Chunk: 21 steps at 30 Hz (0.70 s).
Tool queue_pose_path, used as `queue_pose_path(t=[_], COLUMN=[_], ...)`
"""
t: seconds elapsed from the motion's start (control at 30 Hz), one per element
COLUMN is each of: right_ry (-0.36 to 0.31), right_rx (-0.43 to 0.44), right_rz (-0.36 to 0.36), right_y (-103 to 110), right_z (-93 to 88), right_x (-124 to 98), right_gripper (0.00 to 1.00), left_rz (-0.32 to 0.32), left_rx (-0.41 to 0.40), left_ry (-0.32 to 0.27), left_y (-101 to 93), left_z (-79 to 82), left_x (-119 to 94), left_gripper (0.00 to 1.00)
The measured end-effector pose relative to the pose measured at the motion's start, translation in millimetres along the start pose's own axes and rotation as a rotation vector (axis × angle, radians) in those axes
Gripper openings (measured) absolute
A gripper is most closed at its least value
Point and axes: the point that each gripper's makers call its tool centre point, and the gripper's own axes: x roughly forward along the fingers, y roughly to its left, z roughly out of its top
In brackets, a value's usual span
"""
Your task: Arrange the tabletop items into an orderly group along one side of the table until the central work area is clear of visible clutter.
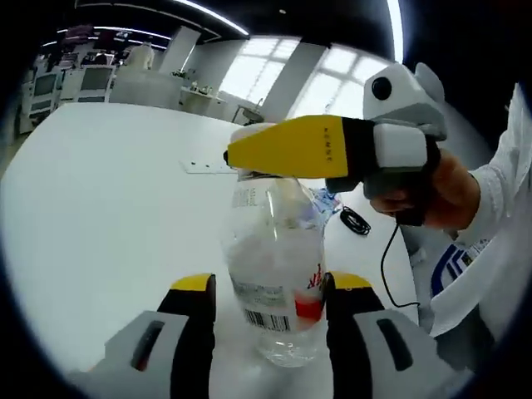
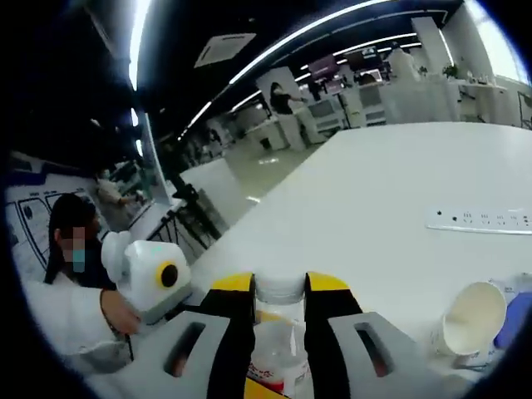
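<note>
A clear plastic bottle (image 1: pixel 278 274) with a white label and a red patch stands upright on the white table (image 1: pixel 108 208). My left gripper (image 1: pixel 270 287) is shut on its lower body, one yellow-tipped jaw on each side. From the right, my right gripper (image 1: pixel 245 165) reaches in over the bottle's top, held by a hand (image 1: pixel 453 187). In the right gripper view, my right gripper (image 2: pixel 280 287) is shut on the bottle's white cap (image 2: pixel 280 289), with the label (image 2: pixel 270 366) showing below.
A white power strip (image 2: pixel 482 220) lies flat further out on the table (image 2: pixel 374 191). A paper cup (image 2: pixel 474 320) lies on its side to the right, next to something blue (image 2: pixel 519 316). A black cable and disc (image 1: pixel 356 220) lie behind the bottle. A person in a white coat (image 1: pixel 499 249) stands close by.
</note>
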Motion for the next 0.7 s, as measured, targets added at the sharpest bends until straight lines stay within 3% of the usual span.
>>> queue_pose_path(t=[0.03, 0.17, 0.4, 0.7], right_ry=[-0.002, 0.001, -0.04, -0.08], right_rx=[-0.008, -0.066, -0.119, -0.186], right_rz=[0.002, 0.006, 0.004, -0.016], right_y=[1, 8, 13, 5], right_z=[0.0, -1.6, -0.3, 9.3], right_x=[-2, -10, -32, -53], right_gripper=[0.19, 0.19, 0.19, 0.2], left_rz=[-0.03, -0.036, -0.036, -0.07], left_rx=[0.047, 0.083, 0.225, 0.272], left_ry=[0.005, 0.023, 0.028, 0.018], left_y=[-5.7, -10.3, -13.9, -23.4], left_z=[-0.1, -2.1, 0.5, 15.9], left_x=[0, -3, 0, 15], left_gripper=[0.44, 0.42, 0.4, 0.39])
